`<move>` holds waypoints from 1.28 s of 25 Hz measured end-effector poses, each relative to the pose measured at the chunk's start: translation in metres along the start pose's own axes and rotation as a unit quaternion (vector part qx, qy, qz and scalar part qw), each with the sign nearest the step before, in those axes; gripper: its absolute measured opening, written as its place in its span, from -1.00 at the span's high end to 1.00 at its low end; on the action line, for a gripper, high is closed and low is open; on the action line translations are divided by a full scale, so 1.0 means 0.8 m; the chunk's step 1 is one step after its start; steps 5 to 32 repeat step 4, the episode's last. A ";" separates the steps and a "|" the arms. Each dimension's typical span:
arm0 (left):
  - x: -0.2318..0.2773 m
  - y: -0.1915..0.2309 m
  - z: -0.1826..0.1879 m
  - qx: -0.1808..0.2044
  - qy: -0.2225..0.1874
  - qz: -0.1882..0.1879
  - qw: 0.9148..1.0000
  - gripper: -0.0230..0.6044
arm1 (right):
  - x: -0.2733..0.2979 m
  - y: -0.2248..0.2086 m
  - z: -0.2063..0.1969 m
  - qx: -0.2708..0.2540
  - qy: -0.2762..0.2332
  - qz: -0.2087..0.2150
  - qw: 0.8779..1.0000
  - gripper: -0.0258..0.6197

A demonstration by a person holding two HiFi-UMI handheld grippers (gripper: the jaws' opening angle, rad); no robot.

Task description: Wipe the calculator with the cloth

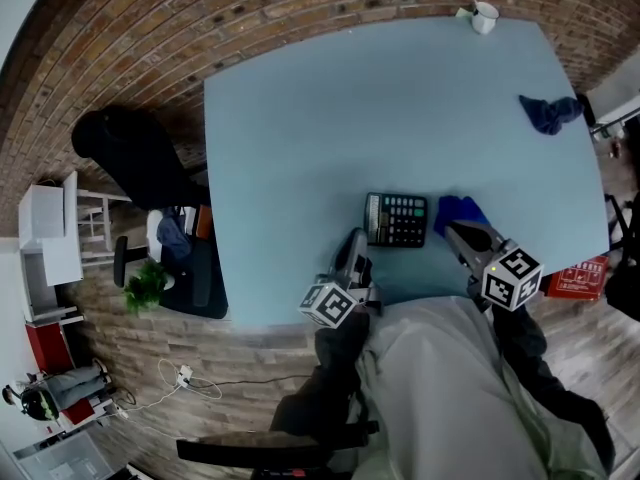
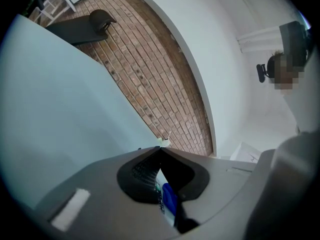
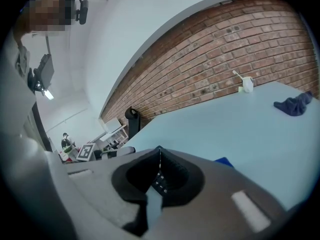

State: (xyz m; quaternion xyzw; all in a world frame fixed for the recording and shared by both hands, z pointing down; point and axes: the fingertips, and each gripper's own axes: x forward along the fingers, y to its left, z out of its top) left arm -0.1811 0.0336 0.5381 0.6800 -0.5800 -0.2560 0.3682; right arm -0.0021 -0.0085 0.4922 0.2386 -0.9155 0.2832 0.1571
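1. So, the calculator (image 1: 396, 219) lay flat, keys up, near the front edge of the table (image 1: 320, 128), right in front of us.
2. Just beside its right edge sat the bright blue cloth (image 1: 462, 209), all bunched up. We couldn't tell if the two actually touched.
3. Our right gripper (image 1: 453, 230) had its tip down at that cloth, jaws clenched together. Its own view showed no fabric between them, only a blue corner poking out alongside.
4. Our left gripper (image 1: 357, 238) was clenched too and held nothing, its tip near the calculator's near-left corner.
5. Honestly, this fit either going for the cloth to wipe or parking it after a wipe. We couldn't say which.
6. For any pass over the keys, we figured you'd want a proper pinch of fabric, light pressure, and the left gripper bracing the case so it doesn't skid.
7. Further out, a darker rag (image 1: 548, 113) and a cup (image 1: 484, 16) sat at the far side.
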 end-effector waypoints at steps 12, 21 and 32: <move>-0.005 -0.001 0.000 0.000 -0.005 0.002 1.000 0.92 | 0.001 0.002 -0.007 -0.001 0.006 0.005 1.000 0.90; -0.005 -0.001 0.000 0.000 -0.005 0.002 1.000 0.92 | 0.001 0.002 -0.007 -0.001 0.006 0.005 1.000 0.90; -0.005 -0.001 0.000 0.000 -0.005 0.002 1.000 0.92 | 0.001 0.002 -0.007 -0.001 0.006 0.005 1.000 0.90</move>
